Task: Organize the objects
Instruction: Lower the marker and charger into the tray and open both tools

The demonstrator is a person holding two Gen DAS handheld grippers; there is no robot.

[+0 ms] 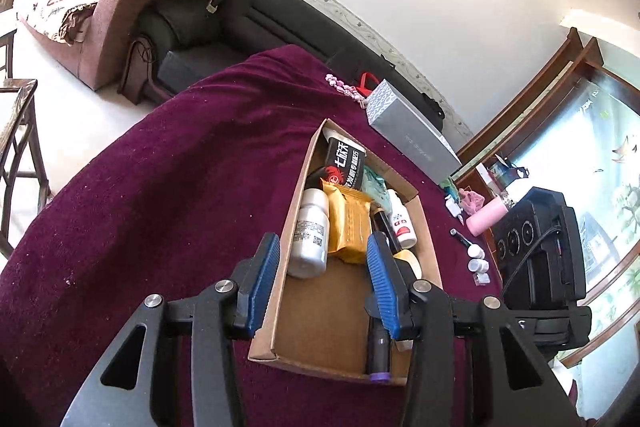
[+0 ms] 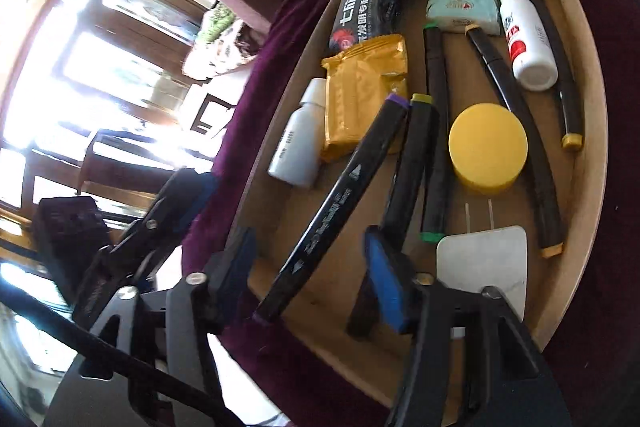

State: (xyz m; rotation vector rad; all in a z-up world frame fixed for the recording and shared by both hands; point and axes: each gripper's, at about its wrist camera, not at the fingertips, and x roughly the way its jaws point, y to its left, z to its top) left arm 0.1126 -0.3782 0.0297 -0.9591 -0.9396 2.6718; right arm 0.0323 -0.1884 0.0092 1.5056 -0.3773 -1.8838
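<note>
An open cardboard box (image 1: 295, 187) (image 2: 592, 131) lies on the maroon tablecloth (image 1: 160, 187). It holds a white bottle (image 1: 310, 235) (image 2: 296, 147), a gold packet (image 1: 352, 223) (image 2: 364, 95), a black packet (image 1: 344, 163) (image 2: 360, 15), a spray bottle (image 2: 524, 39), a yellow round tin (image 2: 488, 147), a white plug (image 2: 484, 259) and several black markers. My left gripper (image 1: 322, 279) hangs open over the box's near end, with nothing between its fingers. My right gripper (image 2: 312, 267) is open. A purple-capped marker (image 2: 340, 203) lies tilted between its fingers, and neither pad touches it.
Beyond the box are a grey carton (image 1: 412, 131), pink beads (image 1: 344, 87), a pink bottle (image 1: 486, 217) and small white vials (image 1: 476, 259). A dark sofa (image 1: 248, 15) stands behind the table. A wooden chair (image 1: 20, 147) is at the left.
</note>
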